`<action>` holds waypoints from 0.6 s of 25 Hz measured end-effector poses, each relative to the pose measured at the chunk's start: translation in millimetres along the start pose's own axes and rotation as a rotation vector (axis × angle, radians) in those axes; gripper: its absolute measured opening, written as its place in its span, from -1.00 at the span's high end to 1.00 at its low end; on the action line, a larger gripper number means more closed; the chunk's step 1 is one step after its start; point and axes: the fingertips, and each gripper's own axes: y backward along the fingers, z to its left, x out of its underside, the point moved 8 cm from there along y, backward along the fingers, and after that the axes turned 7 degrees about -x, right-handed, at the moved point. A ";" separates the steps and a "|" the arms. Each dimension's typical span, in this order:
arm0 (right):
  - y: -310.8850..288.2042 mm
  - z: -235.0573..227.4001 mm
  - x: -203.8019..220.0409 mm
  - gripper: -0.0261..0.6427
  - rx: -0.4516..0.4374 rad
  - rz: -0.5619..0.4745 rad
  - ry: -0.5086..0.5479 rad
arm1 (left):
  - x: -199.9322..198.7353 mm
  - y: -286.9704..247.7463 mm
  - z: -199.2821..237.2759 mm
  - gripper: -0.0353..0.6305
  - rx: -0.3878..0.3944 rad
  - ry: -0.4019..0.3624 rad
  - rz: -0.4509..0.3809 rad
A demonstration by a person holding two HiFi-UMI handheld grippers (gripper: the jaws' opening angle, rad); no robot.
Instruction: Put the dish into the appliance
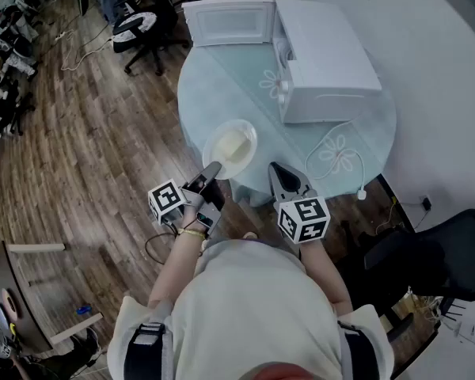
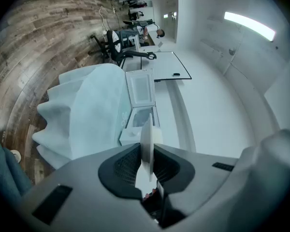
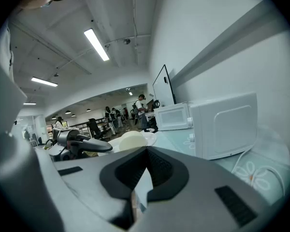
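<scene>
Dish: white, smooth, glossy, ceramic look. Appliance: white casing, smooth, satin. Tablecloth: pale cloth, matt, soft folds. Floor: wood planks, grained, low sheen. Left gripper: matt grey plastic, black ribbed pads.

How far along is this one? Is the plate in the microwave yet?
Done: the door of the microwave stands open, and the left tongs are clamped on the rim of the plate. In hand: the plate, with a pale lump of food on it, is at the near edge of the table. Left: carry it into the microwave. The right tongs are shut and empty.
</scene>
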 end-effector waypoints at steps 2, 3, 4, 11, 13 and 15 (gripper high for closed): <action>-2.6 1.5 -0.4 0.90 -0.004 0.000 0.004 | 0.2 0.0 1.4 0.75 -0.005 -0.003 0.007; -3.4 2.4 -0.3 0.90 -0.006 0.002 0.007 | 0.6 0.0 1.9 0.75 -0.009 -0.005 0.010; -3.8 3.4 -0.1 0.90 -0.007 0.005 0.009 | 1.4 0.2 2.4 0.75 -0.013 -0.006 0.014; -8.5 3.7 0.0 0.90 -0.023 0.009 0.004 | 2.4 0.2 4.5 0.75 -0.009 0.004 0.000; -8.9 2.6 -0.9 0.90 -0.026 0.007 0.000 | 2.5 -0.2 4.8 0.75 -0.005 0.010 -0.006; -8.2 3.0 -2.4 0.90 -0.024 0.007 0.005 | 2.5 1.5 4.9 0.75 -0.011 0.010 -0.011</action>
